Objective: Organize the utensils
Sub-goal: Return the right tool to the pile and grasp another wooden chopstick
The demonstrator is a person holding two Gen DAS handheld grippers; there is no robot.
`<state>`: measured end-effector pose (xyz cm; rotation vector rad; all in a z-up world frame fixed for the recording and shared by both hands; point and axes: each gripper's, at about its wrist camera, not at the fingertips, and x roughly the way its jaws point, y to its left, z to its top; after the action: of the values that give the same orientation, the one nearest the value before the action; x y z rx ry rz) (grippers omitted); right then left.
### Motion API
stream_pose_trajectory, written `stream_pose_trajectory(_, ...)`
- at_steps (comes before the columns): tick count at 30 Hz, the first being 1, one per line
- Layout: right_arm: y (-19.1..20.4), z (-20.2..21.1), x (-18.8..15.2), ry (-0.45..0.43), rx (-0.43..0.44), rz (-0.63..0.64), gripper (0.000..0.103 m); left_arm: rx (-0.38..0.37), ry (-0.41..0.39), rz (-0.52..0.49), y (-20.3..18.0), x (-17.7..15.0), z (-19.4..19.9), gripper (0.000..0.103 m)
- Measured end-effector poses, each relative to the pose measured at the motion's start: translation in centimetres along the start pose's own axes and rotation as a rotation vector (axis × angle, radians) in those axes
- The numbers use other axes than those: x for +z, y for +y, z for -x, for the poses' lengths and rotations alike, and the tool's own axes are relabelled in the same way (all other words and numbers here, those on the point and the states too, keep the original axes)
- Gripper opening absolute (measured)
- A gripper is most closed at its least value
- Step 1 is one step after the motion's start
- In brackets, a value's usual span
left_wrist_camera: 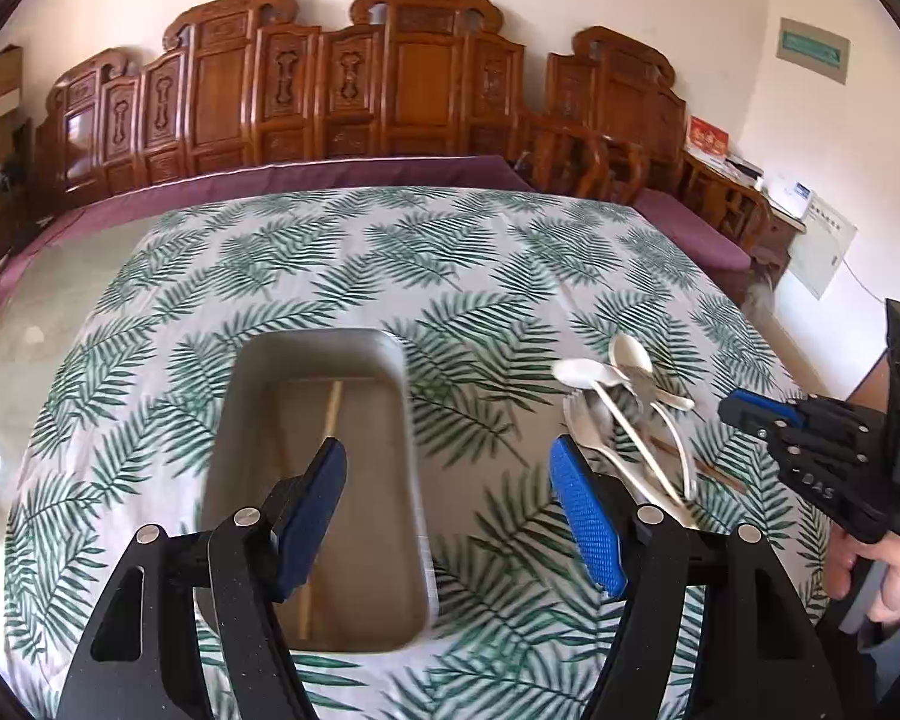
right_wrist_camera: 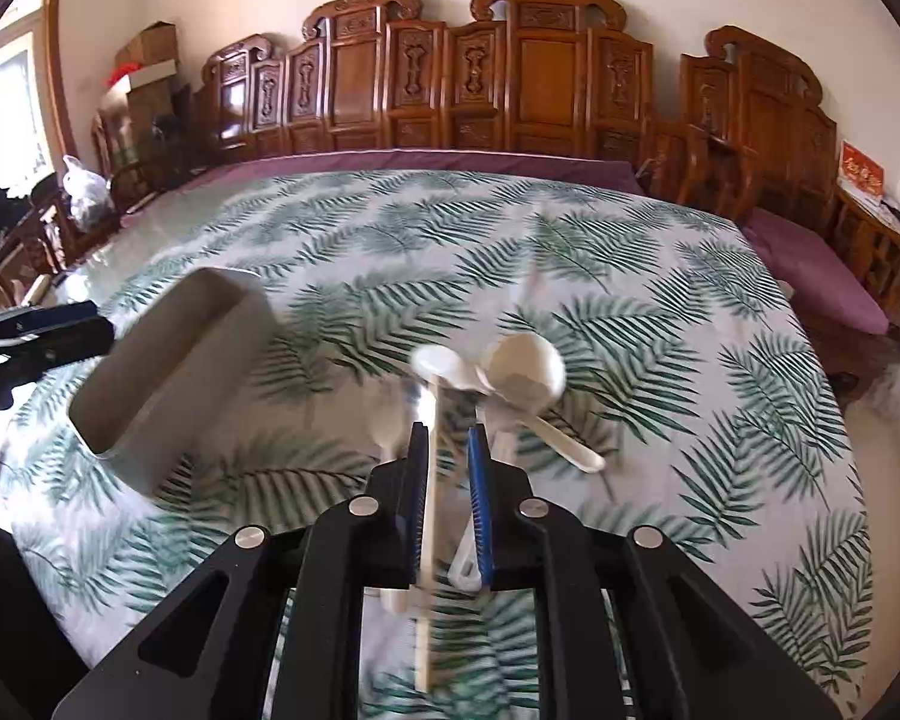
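While the left tool [left_wrist_camera: 447, 468] hangs over the near end of the grey tray [left_wrist_camera: 234, 396], its blue pads stand wide apart and nothing is between them. This tray lies on the counter [left_wrist_camera: 342, 252], which is covered with a cloth of green leaf print, and a wooden chopstick [left_wrist_camera: 332, 408] lies inside it along its length. To the right of the tray, well apart from it, a heap of white plastic spoons [left_wrist_camera: 624, 402] and forks lies on the cloth, their bowls pointing to the far side.

From the right wrist camera, the right tool [right_wrist_camera: 447, 450] is over this heap. Its pads are only a little apart, and the handle of one white spoon [right_wrist_camera: 432, 480] passes between them; whether the pads press on it cannot be told. A person's hand [left_wrist_camera: 888, 576] holds the right tool at the right edge of the left camera's picture. Carved wooden furniture [left_wrist_camera: 354, 102] stands along the far wall.
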<state>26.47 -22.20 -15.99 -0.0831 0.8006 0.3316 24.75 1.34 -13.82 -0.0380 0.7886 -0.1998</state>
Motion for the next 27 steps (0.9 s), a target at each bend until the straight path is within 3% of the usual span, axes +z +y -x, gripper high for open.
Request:
stream_pose_trajectory(10,0.2,-4.0,-2.8,0.096,0.099,0.005,0.015,-0.033,0.034,-0.009,-3.2,-0.9,-1.5,0.067)
stream_pose_trajectory(22,-0.1,-6.9,-3.3,0.183,0.109,0.012,0.015,-0.033,0.075,-0.057,-5.8,-2.2,-3.3,0.067)
stream_pose_trajectory(24,-0.3,-6.9,-3.3,0.191,0.118,0.007,0.006,-0.032,0.082,-0.061,-6.0,-2.4,-3.6,0.067)
stream_pose_trajectory(27,-0.9,-6.7,-3.2,0.192,0.13,-0.007,0.006,-0.022,0.092,-0.072,-6.5,-2.7,-4.1,0.067)
